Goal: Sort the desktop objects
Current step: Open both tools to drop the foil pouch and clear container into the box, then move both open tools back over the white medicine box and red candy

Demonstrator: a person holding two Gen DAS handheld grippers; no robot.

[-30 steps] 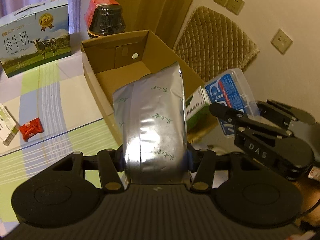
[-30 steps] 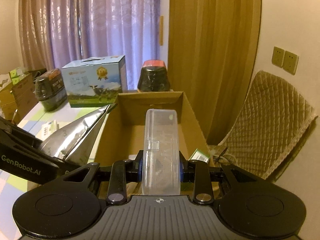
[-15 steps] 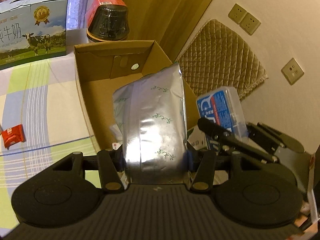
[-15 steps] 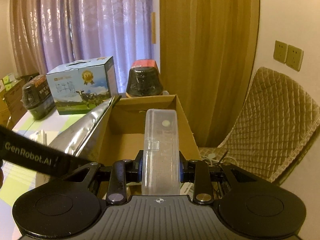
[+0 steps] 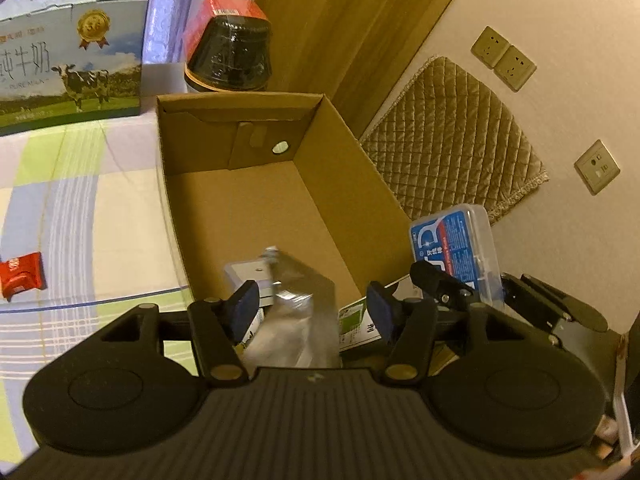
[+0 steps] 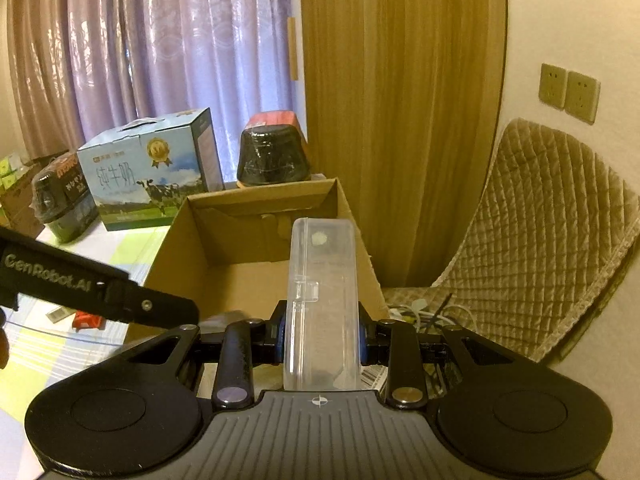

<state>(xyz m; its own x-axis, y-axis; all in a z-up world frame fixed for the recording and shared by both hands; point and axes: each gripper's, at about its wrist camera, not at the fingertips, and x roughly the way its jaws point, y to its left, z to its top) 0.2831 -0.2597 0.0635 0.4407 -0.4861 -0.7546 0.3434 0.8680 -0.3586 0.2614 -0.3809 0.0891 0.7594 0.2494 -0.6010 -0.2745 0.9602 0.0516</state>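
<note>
My left gripper point(image 5: 312, 306) hangs open over the near end of the open cardboard box point(image 5: 240, 200). Below its spread fingers the silver foil pouch point(image 5: 296, 320) shows blurred inside the box, free of both pads. It lies among a white packet point(image 5: 246, 274) and a green-and-white carton point(image 5: 356, 320). My right gripper point(image 6: 322, 334) is shut on a clear plastic case point(image 6: 320, 300), held upright above the box's point(image 6: 256, 276) near right part. In the left wrist view that case point(image 5: 456, 248) shows a blue label. The left gripper's arm point(image 6: 100, 288) crosses the right wrist view.
On the checked tablecloth point(image 5: 80, 200) behind the box stand a blue milk carton point(image 5: 68, 60) and a black jar with a red lid point(image 5: 230, 48). A red packet point(image 5: 20, 276) lies at the left. A quilted chair point(image 6: 540, 248) stands beside the box on its right.
My left gripper has opened and let go of the silver pouch, which dropped from upright between the fingers down into the box. The right gripper still holds the clear case and has edged forward.
</note>
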